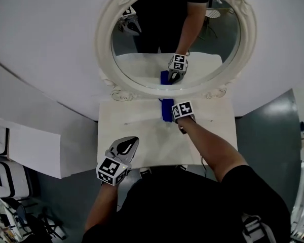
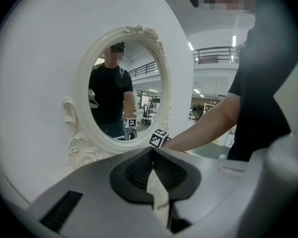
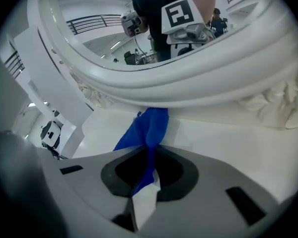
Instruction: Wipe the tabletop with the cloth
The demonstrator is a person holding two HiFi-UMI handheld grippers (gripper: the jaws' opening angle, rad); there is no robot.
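The soft, creased blue cloth [image 1: 166, 109] lies at the far edge of the smooth white counter [image 1: 142, 135], up against the scrolled, carved frame [image 1: 122, 92] of the oval mirror [image 1: 157, 29]. The fingers of the right gripper [image 3: 150, 155] are clamped on it. Those of the left gripper [image 2: 153, 152] are pressed together on nothing, over the counter's near left.

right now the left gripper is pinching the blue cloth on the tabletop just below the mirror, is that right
Not quite: it is the right gripper that pinches the blue cloth on the tabletop just below the mirror, as the right gripper view shows. The left gripper is shut and empty.
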